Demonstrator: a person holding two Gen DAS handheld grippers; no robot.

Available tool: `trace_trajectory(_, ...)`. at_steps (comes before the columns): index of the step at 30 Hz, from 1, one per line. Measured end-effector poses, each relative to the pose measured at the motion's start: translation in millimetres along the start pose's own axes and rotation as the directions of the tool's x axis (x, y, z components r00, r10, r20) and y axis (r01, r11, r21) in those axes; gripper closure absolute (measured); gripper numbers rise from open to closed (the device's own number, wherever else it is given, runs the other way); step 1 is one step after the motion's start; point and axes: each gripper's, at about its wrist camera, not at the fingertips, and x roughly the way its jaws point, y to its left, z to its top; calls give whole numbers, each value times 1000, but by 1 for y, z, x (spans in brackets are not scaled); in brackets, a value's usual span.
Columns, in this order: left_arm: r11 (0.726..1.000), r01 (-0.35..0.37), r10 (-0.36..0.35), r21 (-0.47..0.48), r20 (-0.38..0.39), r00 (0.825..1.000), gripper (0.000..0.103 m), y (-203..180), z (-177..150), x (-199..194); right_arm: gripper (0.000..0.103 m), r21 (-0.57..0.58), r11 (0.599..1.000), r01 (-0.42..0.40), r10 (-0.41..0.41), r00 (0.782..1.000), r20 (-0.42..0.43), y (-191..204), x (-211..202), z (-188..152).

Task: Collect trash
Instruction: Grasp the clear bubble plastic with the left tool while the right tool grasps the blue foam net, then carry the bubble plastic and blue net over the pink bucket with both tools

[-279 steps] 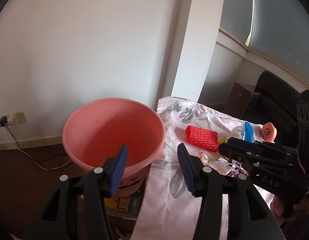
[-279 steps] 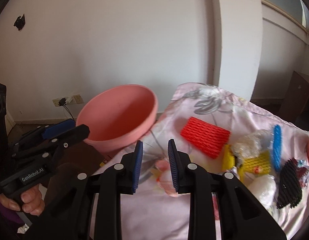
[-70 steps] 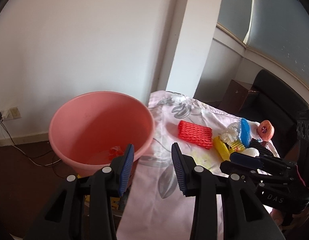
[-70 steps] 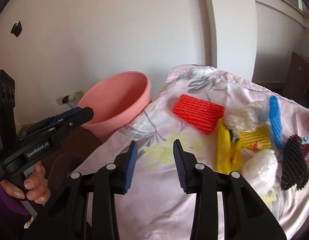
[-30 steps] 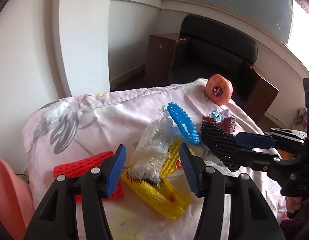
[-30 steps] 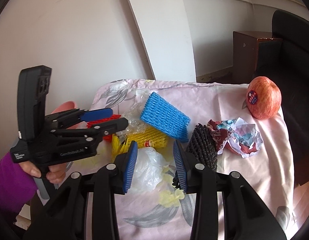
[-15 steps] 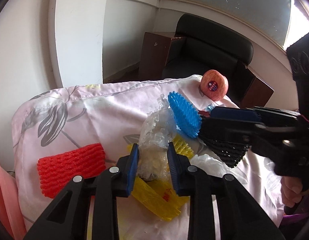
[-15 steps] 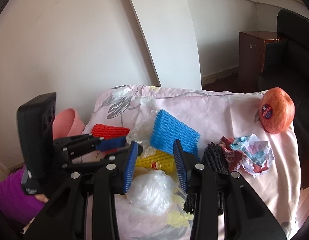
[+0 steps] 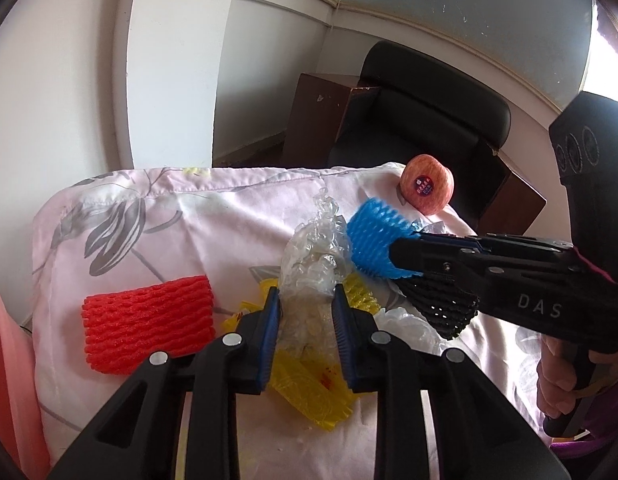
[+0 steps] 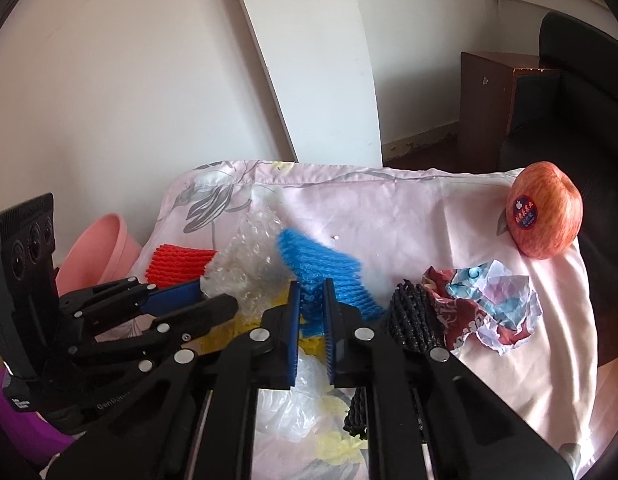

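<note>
My left gripper (image 9: 305,300) is closing its jaws, and the blue pads press on a crumpled clear plastic bag (image 9: 313,256) that lies on the pink flowered cloth (image 9: 213,216). My right gripper (image 10: 312,300) is also closing, and its pads pinch the near edge of a blue foam net (image 10: 321,268). In the left wrist view the right gripper (image 9: 395,256) comes in from the right with the blue foam net (image 9: 373,236) at its tips. The two grippers sit side by side, the left gripper (image 10: 205,300) to the left of the right one.
A red foam net (image 9: 149,324), a yellow foam net (image 9: 309,392), a black foam net (image 10: 413,316), a white bag (image 10: 305,400) and a crumpled wrapper (image 10: 485,304) lie around. An apple (image 10: 543,210) stands far right. The pink bucket (image 10: 105,248) is beyond the cloth's left edge.
Both grippers went from the bucket side to the trash pile. The left jaws narrowed onto the clear bag. The right jaws came forward and closed on the blue net.
</note>
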Motion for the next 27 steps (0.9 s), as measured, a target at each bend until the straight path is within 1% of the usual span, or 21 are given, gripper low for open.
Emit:
trace_trajectory(8,999,-13,15,-42,68,998,78,-1,2,-34,93,-6,1000,-21,22,997,70,6,-30,2)
trace_trajectory(12,996,-40,48,-74,109,993,78,1,2,-56,93,-21,999,-37,39,994,100,15,-42,6)
trace_trajectory(15,991,-78,92,-109,131,987,78,7,1,-72,93,-42,997,-58,63,992,110,27,-46,8)
trace_trajectory(19,976,-137,163,-169,150,975,78,20,-4,-94,93,-65,993,-94,101,988,114,43,-46,12)
trace_trajectory(21,967,-160,192,-197,159,968,78,27,-8,-106,93,-95,988,-124,136,983,122,54,-45,14)
trace_trajectory(25,943,-217,265,-251,178,948,78,43,-15,-129,93,-140,976,-164,181,976,118,80,-43,16)
trace_trajectory(27,929,-251,307,-271,187,933,78,48,-18,-140,93,-159,970,-183,202,973,114,92,-42,17)
